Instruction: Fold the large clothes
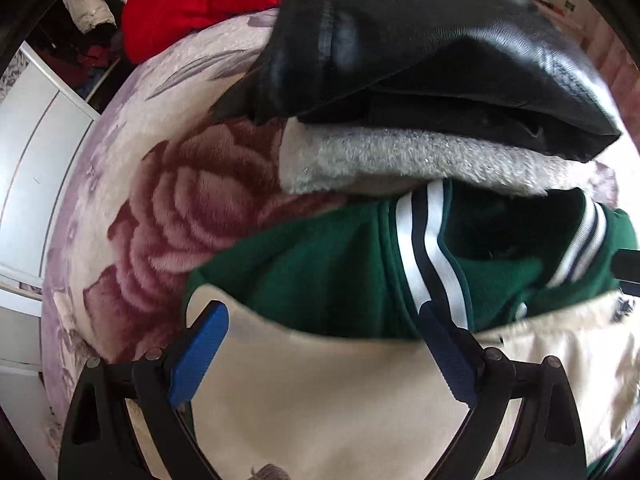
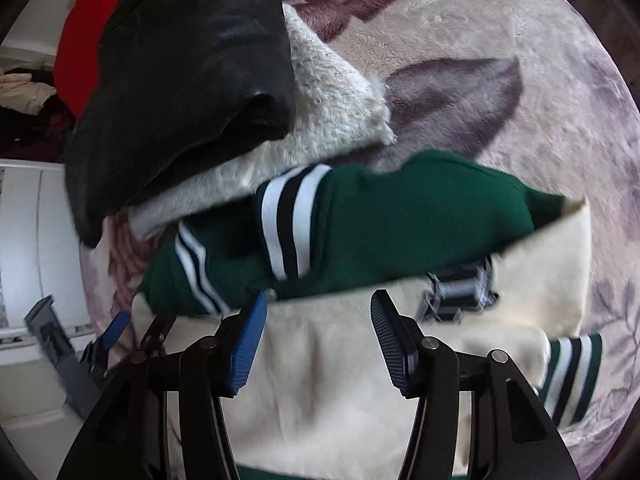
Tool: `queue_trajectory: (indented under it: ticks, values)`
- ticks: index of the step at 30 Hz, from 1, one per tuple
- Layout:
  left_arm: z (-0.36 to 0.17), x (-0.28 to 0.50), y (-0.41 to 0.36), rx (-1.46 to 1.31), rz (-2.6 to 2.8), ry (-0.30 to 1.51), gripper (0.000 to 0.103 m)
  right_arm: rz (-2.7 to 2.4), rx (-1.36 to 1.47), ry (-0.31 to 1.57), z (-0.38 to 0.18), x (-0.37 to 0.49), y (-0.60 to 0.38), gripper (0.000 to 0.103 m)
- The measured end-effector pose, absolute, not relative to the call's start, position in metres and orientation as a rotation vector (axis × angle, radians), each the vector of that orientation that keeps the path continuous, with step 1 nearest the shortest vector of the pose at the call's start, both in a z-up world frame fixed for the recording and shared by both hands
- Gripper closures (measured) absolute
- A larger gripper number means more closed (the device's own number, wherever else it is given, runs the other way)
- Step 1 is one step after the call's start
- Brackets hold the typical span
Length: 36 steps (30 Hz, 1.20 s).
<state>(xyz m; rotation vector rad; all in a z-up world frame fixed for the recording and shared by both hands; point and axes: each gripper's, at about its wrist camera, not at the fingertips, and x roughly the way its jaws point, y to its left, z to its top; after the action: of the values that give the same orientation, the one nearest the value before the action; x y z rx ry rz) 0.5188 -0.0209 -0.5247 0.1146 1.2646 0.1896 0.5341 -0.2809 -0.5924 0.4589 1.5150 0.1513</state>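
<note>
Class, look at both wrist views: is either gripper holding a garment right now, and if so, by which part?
Nothing is held. The left gripper and right gripper both stand open above the cream sleeve of the green varsity jacket, their pads clear of the fabric.

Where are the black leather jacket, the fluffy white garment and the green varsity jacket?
black leather jacket (image 1: pixel 460 52), left wrist view, glossy top fold.
fluffy white garment (image 1: pixel 400 160), left wrist view, fleece edge under the leather.
green varsity jacket (image 2: pixel 420 216), right wrist view, green body panel.
</note>
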Motion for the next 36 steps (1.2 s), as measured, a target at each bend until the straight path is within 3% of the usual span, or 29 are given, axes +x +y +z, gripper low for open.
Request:
queue_trajectory:
  ticks: [6, 7, 8, 9, 11, 16, 19, 20, 24, 29, 33, 36]
  values:
    - [-0.552, 0.537, -0.021, 0.193, 0.226, 1.291, 0.006, 0.042, 0.466, 1.551, -0.627, 0.558, -0.261, 0.047]
    - [-0.557, 0.539, -0.019, 0.194, 0.222, 1.295, 0.006, 0.034, 0.462, 1.535, -0.631, 0.561, -0.261, 0.052]
    - [-0.561, 0.541, -0.017, 0.19, 0.218, 1.301, 0.004, 0.013, 0.443, 1.526, -0.639, 0.566, -0.261, 0.07]
    - [-0.565, 0.543, -0.015, 0.183, 0.21, 1.308, 0.004, -0.007, 0.418, 1.55, -0.651, 0.571, -0.262, 0.079]
    - [-0.561, 0.542, -0.013, 0.173, 0.207, 1.308, 0.004, 0.007, 0.447, 1.601, -0.667, 0.576, -0.269, 0.08]
    - [-0.51, 0.501, -0.002, 0.034, 0.149, 1.234, 0.004, 0.168, 0.428, 1.604, -0.615, 0.549, -0.29, 0.077]
    - [-0.473, 0.447, -0.002, -0.063, 0.07, 1.22, 0.004, 0.228, 0.469, 1.579, -0.571, 0.495, -0.323, 0.053]
    - [-0.465, 0.429, -0.003, -0.087, 0.045, 1.221, 0.004, 0.219, 0.492, 1.576, -0.553, 0.463, -0.342, 0.05]
    - [-0.448, 0.344, -0.009, -0.167, -0.008, 1.278, 0.004, 0.102, 0.551, 1.629, -0.527, 0.352, -0.412, 0.049]
    - [-0.483, 0.217, -0.035, -0.326, -0.032, 1.469, 0.006, -0.032, 0.607, 1.719, -0.555, 0.233, -0.488, 0.049]
    - [-0.514, 0.113, -0.052, -0.603, 0.1, 1.565, 0.006, -0.012, 0.622, 1.824, -0.611, 0.196, -0.513, 0.049]
    - [-0.526, 0.052, -0.062, -0.815, 0.235, 1.54, 0.006, 0.08, 0.587, 1.848, -0.631, 0.188, -0.517, 0.049]
